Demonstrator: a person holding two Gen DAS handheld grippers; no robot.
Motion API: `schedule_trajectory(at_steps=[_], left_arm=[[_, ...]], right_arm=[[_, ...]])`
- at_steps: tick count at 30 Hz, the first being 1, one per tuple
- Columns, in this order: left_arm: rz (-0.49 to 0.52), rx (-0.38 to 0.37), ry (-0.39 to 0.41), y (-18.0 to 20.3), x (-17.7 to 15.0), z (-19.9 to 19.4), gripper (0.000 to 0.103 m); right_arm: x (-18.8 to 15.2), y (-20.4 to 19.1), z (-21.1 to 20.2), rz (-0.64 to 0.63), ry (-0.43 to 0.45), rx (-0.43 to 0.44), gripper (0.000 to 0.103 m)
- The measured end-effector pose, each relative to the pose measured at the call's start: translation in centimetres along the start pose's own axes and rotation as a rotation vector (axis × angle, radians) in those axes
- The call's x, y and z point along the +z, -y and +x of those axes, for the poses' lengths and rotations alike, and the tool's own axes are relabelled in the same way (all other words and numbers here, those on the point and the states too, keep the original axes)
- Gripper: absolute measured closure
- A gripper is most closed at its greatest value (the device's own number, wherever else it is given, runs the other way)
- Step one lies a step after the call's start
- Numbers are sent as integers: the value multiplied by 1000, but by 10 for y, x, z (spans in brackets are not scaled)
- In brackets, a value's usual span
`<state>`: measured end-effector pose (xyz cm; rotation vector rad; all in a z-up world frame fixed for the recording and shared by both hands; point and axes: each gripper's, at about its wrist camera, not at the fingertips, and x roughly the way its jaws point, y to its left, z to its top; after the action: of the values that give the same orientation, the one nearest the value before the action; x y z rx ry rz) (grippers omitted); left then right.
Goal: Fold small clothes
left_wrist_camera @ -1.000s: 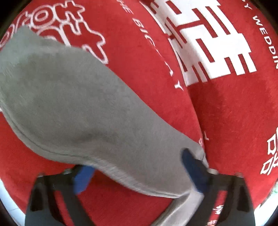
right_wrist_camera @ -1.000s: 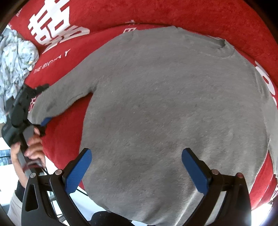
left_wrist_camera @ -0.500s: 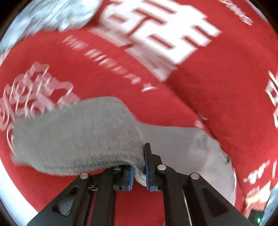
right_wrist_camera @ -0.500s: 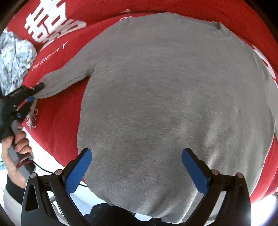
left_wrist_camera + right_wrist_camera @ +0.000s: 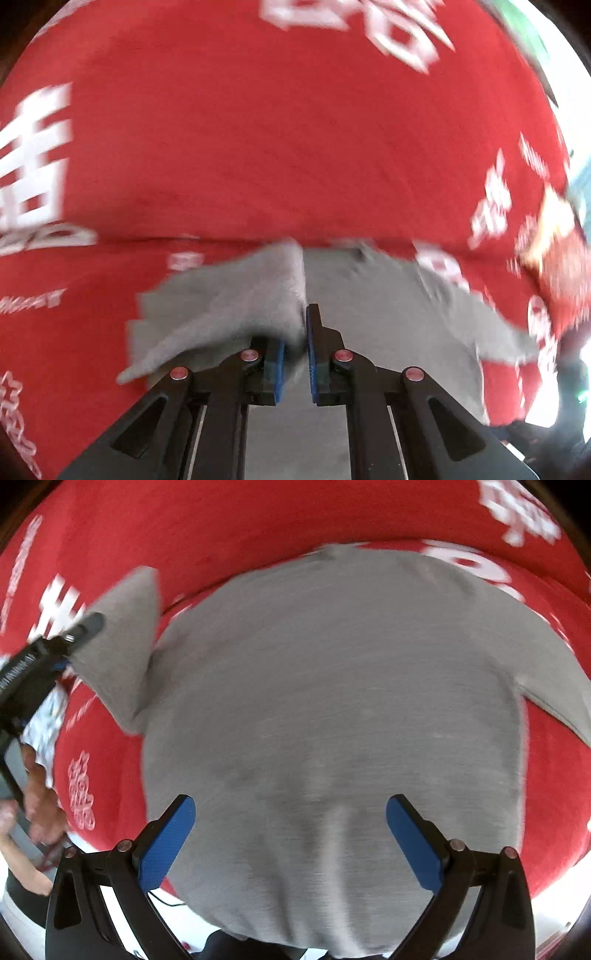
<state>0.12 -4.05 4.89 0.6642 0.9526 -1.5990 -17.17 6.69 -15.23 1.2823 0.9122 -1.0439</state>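
A grey sweater [image 5: 332,709] is spread flat on a red cloth [image 5: 229,520] printed with white characters, its body filling the middle of the right wrist view, hem toward the camera. One sleeve [image 5: 122,642] is lifted off the cloth at the left of that view and is pinched at its cuff end by the left gripper [image 5: 70,646], which is held by a hand [image 5: 40,801] at the left edge. In the left wrist view the left gripper [image 5: 294,354] is seen clenched on the sleeve [image 5: 236,306]: grey fabric is caught between the blue pads [image 5: 279,363], jaws nearly together, with the sleeve draped off to the left and the sweater body [image 5: 373,306] lying below. This view is blurred. The other sleeve [image 5: 554,694] is laid out on the cloth at the right. The right gripper [image 5: 290,838] is held above the lower body of the sweater, jaws spread wide, nothing between the blue pads [image 5: 170,842]; contact with the fabric cannot be told.
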Motion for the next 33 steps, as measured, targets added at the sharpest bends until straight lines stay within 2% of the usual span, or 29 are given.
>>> schedule_trajectory(at_steps=[3, 7, 10, 13, 16, 18, 20, 25, 30, 33], left_arm=[[64, -4, -103, 32, -15, 41, 92], [152, 67, -225, 53, -43, 78, 91], [163, 103, -250, 49, -56, 75, 91], [144, 109, -233, 36, -60, 47, 91], [78, 153, -216, 8, -64, 16, 91], [-14, 214, -225, -24, -67, -2, 90], [-149, 257, -237, -66, -78, -16, 90], [-458, 284, -287, -151, -111, -33, 90], [-553, 355, -281, -189, -132, -52, 90], [-568, 359, -272, -200, -140, -59, 90]], right_arm=[[0, 42, -1, 78, -5, -38, 0], [2, 86, 2, 160, -29, -71, 0], [8, 94, 0, 165, -26, -83, 0], [20, 78, -2, 112, 0, -89, 0], [38, 45, -7, -1, 42, -80, 0], [48, 14, -6, -102, 72, -59, 0], [60, -20, -2, -220, 93, -34, 0], [67, -118, 28, -472, 94, 9, 0], [56, -200, 75, -680, 68, 16, 0], [48, -245, 110, -788, 79, -31, 1]])
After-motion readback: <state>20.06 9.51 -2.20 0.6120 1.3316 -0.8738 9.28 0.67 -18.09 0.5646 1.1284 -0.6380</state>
